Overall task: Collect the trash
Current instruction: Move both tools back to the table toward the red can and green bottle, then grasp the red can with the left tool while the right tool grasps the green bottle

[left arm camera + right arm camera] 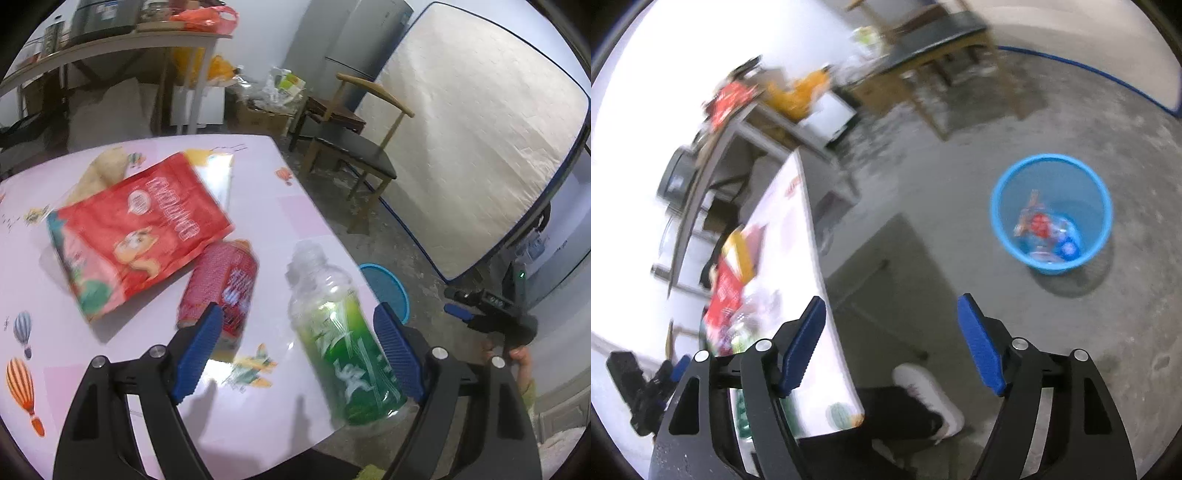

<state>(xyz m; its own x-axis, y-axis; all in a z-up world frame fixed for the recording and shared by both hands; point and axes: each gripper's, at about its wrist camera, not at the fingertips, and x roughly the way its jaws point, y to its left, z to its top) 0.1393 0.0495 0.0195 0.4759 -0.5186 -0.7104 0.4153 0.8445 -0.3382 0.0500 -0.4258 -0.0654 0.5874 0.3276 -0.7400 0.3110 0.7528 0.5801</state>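
Observation:
A clear plastic bottle [343,354] with a green label lies near the edge of the pink table [266,206]. It sits between the fingers of my left gripper [298,310], close to the right pad and well off the left pad, so the gripper is open. A red can [221,288] lies beside the left finger, with a red snack bag [136,229] behind it. My right gripper [891,301] hangs open and empty over the floor beside the table edge [812,236]. A blue bin [1051,218] on the floor holds some trash.
A wooden chair [354,155] and a mattress [480,129] leaning on the wall stand beyond the table. A cluttered side table [122,40] is at the back. The blue bin [388,291] shows past the table edge. A person's white shoe [931,395] is below the right gripper.

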